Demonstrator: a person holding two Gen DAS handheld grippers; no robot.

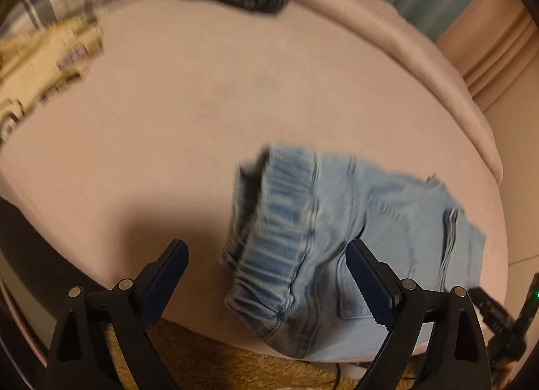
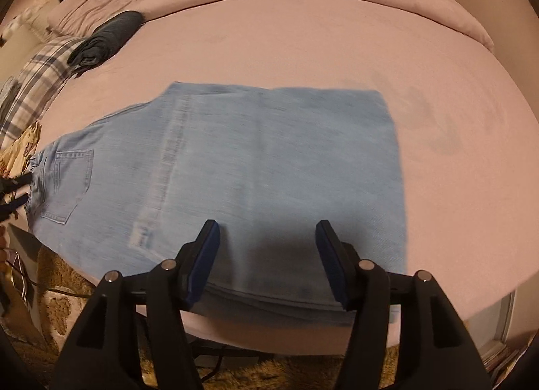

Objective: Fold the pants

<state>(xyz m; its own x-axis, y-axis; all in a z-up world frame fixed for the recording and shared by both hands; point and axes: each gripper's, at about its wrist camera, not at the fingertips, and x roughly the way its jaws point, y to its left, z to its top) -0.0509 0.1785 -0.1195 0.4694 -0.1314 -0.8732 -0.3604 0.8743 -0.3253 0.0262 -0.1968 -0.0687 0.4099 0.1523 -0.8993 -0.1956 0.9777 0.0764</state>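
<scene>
The light blue pants (image 2: 256, 167) are lying flat on the pink bed (image 2: 337, 46), near its front edge, w/ the waistband at the left side. The left gripper (image 1: 266, 275) is standing w/ jaws wide apart over the elastic waistband (image 1: 269, 221), not clamping it. The right gripper (image 2: 267, 255) is also apart, hovering above the leg end. A dark folded garment (image 2: 107, 36) is resting near the plaid cloth (image 2: 40, 83).

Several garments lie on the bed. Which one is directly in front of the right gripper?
The light blue jeans, spread flat before the right gripper; the dark folded garment lies far off.
</scene>
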